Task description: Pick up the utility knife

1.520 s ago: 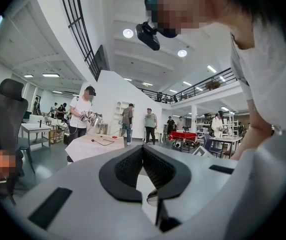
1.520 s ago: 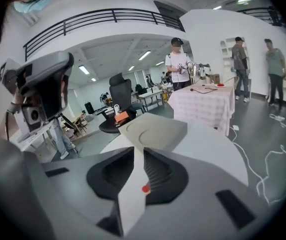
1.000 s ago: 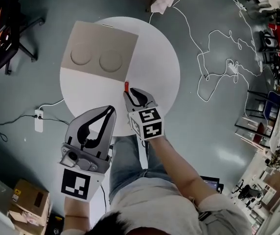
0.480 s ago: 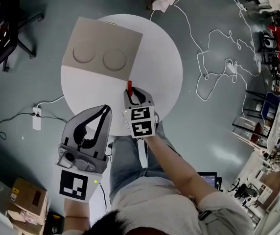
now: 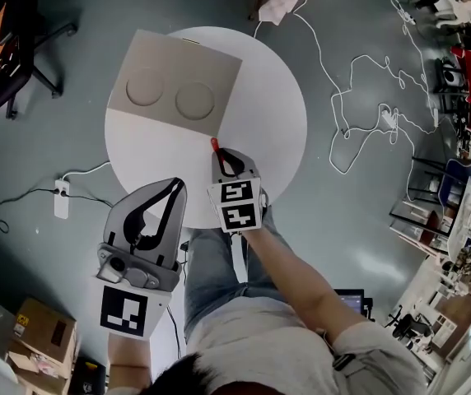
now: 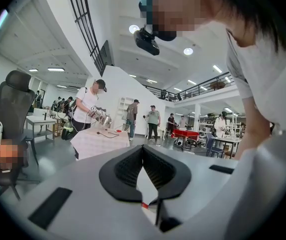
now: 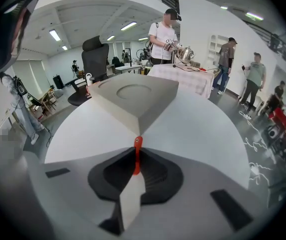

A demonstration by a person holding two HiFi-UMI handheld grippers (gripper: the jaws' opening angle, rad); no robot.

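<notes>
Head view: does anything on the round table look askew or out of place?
Only the cardboard sheet: it lies skewed, its far left corner overhanging the rim of the table. The utility knife sits between the right gripper's closing jaws. Nothing looks spilled or damaged.

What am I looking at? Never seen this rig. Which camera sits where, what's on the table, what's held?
There is no robot here. A person holds a two-jaw gripper in each hand, and the cubes with square markers are parts of those grippers. The top-down picture comes from a camera on the person's head. The other two come from cameras riding on the grippers, each looking along its own jaws.

On the round white table lies a tan board with two round dents. Near the board's corner is a red utility knife.

The right gripper points down at the table. Its jaws are closing, with the knife between the pads. The left gripper is held by the table's near edge, jaws together and empty.
</notes>
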